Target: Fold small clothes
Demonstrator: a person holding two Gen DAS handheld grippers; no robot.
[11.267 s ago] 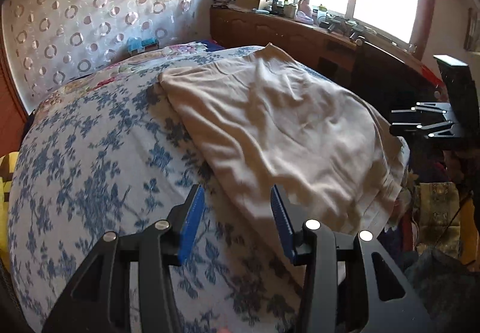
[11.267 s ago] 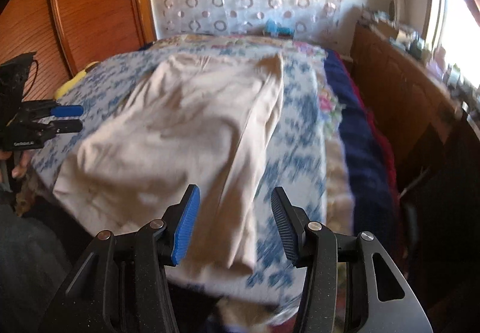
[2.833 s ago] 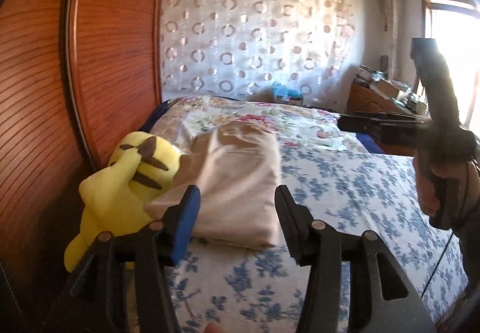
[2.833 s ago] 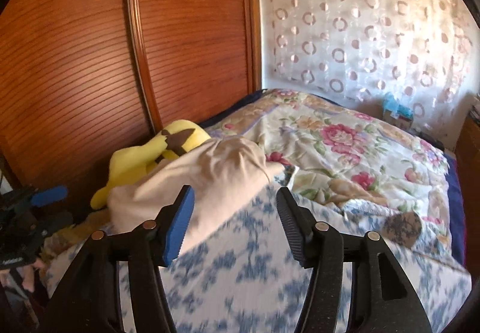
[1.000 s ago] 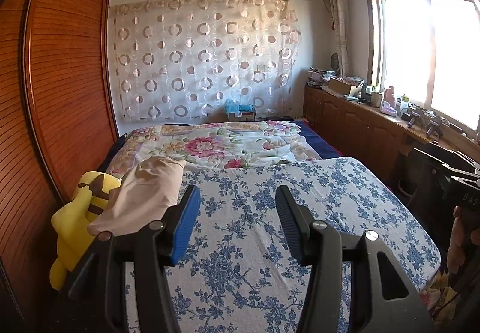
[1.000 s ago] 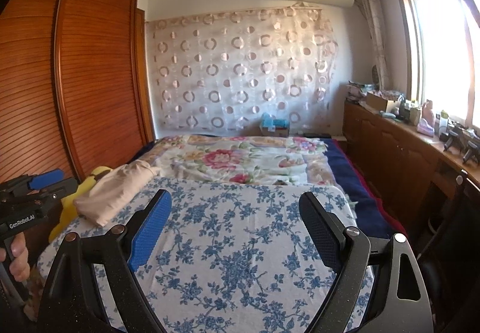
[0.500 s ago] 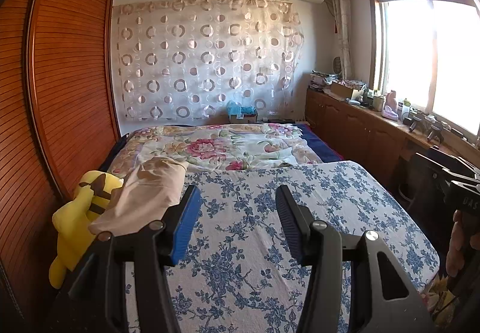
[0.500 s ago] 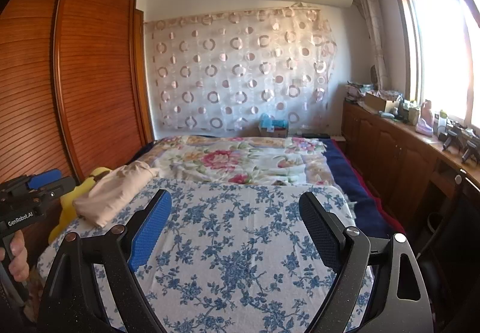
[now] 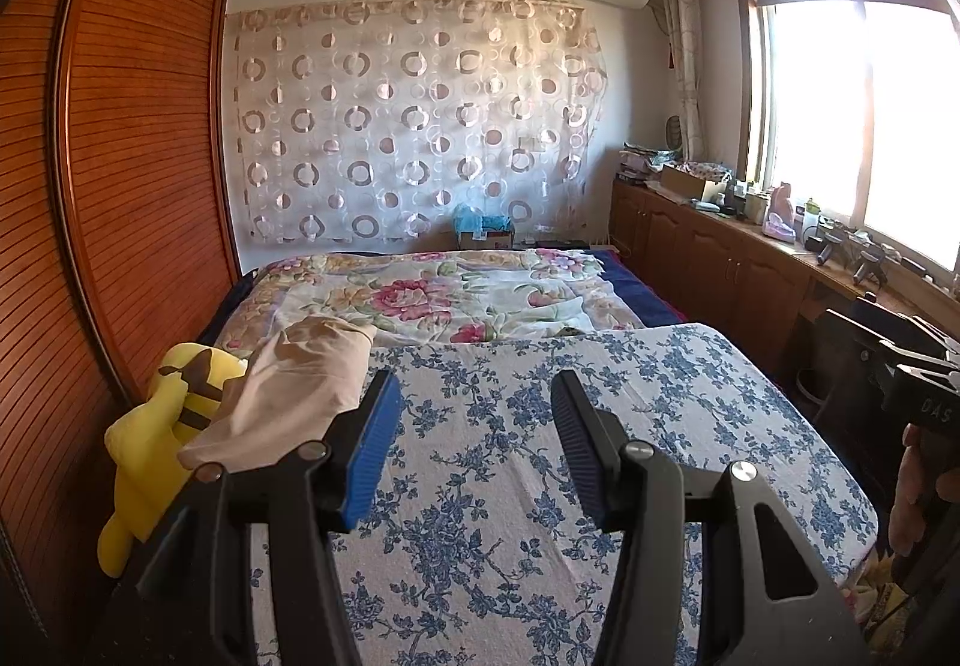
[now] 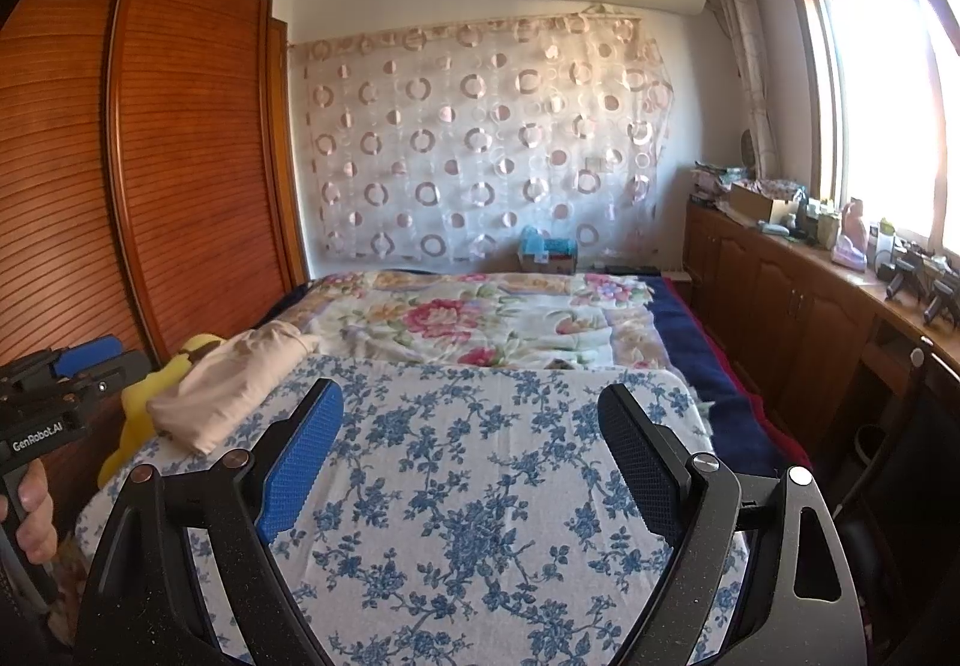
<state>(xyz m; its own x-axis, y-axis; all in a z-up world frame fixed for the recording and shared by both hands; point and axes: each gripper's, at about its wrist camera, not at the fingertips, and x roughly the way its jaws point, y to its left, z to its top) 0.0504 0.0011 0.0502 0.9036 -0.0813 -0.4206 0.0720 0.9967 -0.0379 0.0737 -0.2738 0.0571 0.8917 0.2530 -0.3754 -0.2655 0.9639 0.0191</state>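
You have pulled both claws back from the bed (image 9: 540, 486), left claw (image 9: 474, 444) and right claw (image 10: 468, 456) now apart and empty, leaving the folded beige garment (image 9: 294, 384) against the yellow plush toy (image 9: 156, 426), so this piece looks finished.

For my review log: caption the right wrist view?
Open right gripper above blue-floral bedspread; folded beige garment beside yellow plush.
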